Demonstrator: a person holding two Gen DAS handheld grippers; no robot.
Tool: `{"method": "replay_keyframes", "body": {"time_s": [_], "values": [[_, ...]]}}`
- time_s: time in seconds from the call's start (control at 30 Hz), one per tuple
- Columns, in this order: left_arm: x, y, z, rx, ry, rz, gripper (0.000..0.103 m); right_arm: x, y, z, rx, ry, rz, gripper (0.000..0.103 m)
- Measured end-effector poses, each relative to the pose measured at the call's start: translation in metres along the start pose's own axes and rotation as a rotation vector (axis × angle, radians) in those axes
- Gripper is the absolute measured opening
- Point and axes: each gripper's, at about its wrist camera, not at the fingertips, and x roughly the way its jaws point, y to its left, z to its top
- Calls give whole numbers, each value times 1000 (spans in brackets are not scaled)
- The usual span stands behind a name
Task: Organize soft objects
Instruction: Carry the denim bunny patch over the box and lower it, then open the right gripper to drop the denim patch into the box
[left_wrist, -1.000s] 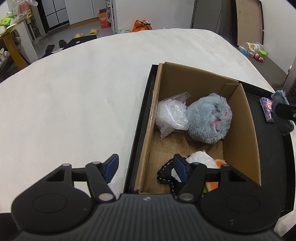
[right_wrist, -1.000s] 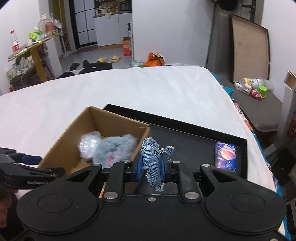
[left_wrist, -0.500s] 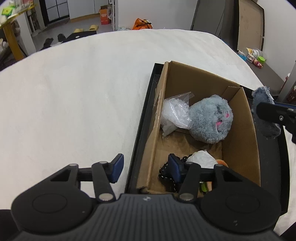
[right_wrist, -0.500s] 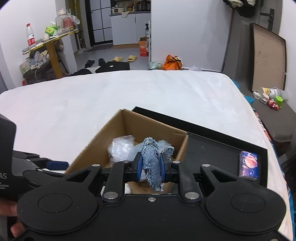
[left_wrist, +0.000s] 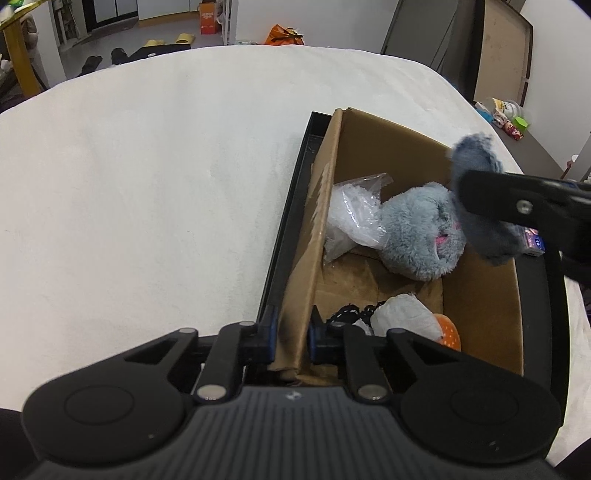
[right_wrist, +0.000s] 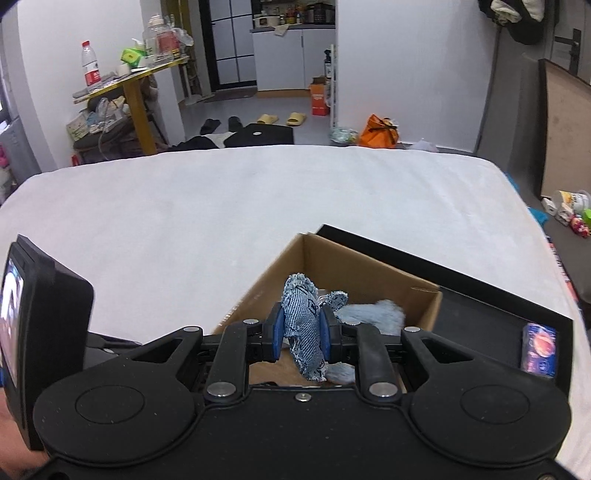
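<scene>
An open cardboard box (left_wrist: 480, 306) stands in a black tray (left_wrist: 291, 206) on a white mattress. Inside lie a grey plush toy (left_wrist: 417, 229), a clear plastic bag (left_wrist: 354, 218), a white wad (left_wrist: 402, 317), something orange (left_wrist: 448, 332) and a black lacy item (left_wrist: 351, 312). My left gripper (left_wrist: 291, 339) is shut on the box's near left wall. My right gripper (right_wrist: 301, 334) hangs over the box (right_wrist: 369, 266) with a denim piece (right_wrist: 303, 325) between its pads. Its jaws are opening, though the pads still touch the denim (left_wrist: 476, 155). Below it lies the plush (right_wrist: 373, 314).
A small blue packet (right_wrist: 539, 349) lies in the tray (right_wrist: 480, 295) to the right of the box. The white mattress (left_wrist: 147, 184) spreads wide to the left and beyond. Clutter, a yellow table (right_wrist: 136, 85) and floor items stand past its far edge.
My left gripper shifted right and closed on the box's left wall. My right gripper carried the denim piece leftward, from over the tray to above the box.
</scene>
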Motion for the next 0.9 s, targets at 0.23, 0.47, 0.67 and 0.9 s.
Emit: {"method": "replay_keyframes", "body": {"time_s": [0.23,0.47,0.67,0.9], "values": [[0,1,0,-1,3,-7,14,7,1,1,12,15,4,35],[-1,-1,1,2,3,0,14,0,-15,-10,30,25,-41,35],[-4,-4,2,12,-5,17,14,-7,-32,-17,43,23,-78,39],[-7,-11,3,33,-10,35,18,-13,-51,-23,62,18,-116,43]]}}
